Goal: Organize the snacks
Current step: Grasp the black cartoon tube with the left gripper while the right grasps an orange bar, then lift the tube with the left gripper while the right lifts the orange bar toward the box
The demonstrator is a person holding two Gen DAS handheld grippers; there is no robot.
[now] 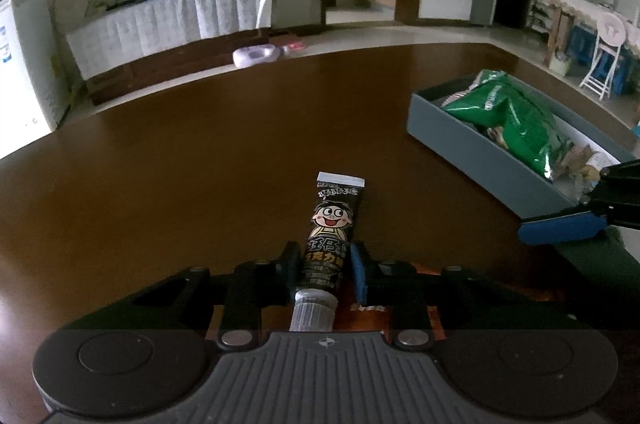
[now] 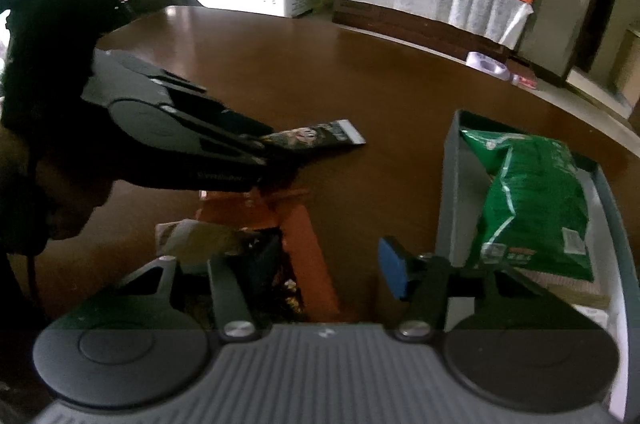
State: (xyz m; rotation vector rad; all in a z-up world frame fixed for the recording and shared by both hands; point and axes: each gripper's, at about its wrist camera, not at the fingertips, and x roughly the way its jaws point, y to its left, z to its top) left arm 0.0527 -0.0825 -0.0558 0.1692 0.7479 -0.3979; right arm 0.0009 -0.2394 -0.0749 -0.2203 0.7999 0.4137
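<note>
1. Table point(image 1: 160, 151) of glossy brown wood carries everything.
2. My left gripper point(image 1: 325, 264) pinches a soft black tube point(image 1: 334, 224) with a cartoon face and ribbed clear cap, lying mid-table.
3. My right gripper point(image 2: 316, 264) stands spread above an orange packet point(image 2: 308, 236).
4. Crinkly green bag point(image 1: 516, 115) fills the rectangular grey box point(image 1: 480, 151) near the table's right edge.

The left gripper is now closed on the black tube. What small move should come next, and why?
Probably lift the tube slightly off the table. The left gripper is shut on it near the cap, but its far end looks to rest on the wood. The grey box, holding a green bag, lies to the right, so raising comes first.
</note>
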